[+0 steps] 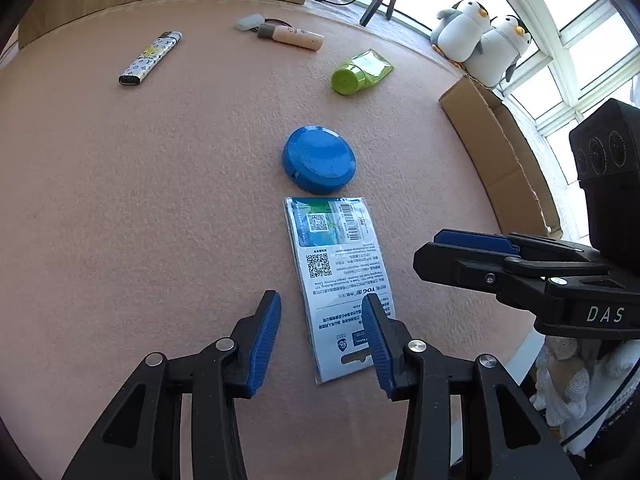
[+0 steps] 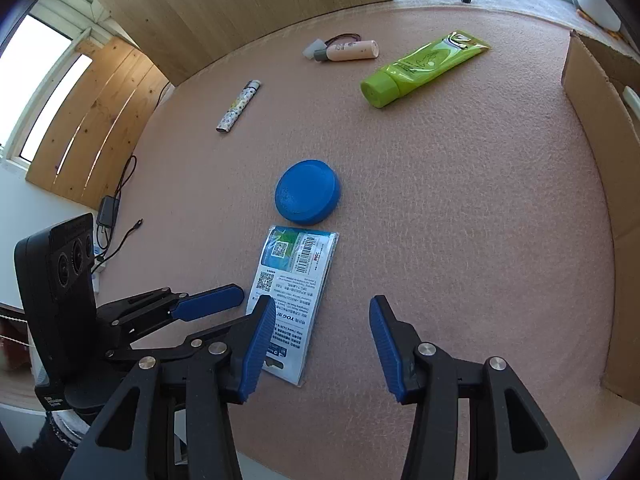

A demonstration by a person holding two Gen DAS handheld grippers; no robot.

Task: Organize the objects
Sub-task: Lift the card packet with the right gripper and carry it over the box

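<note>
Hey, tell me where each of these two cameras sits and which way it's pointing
Left wrist: rides the left gripper, looking forward and down over the pink mat; own open blue fingers, the right gripper and a gloved hand show.
Right wrist: rides the right gripper, facing the same way; own open fingers and the left gripper show.
Shared: printed packet, blue round case, green tube, cardboard box.

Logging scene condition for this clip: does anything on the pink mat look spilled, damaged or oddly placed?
No spill. The items lie scattered, none sorted. The pale tube lies with its clear cap off beside it. The cardboard box has a ragged, torn edge. Both grippers, left and right, are open and empty.
</note>
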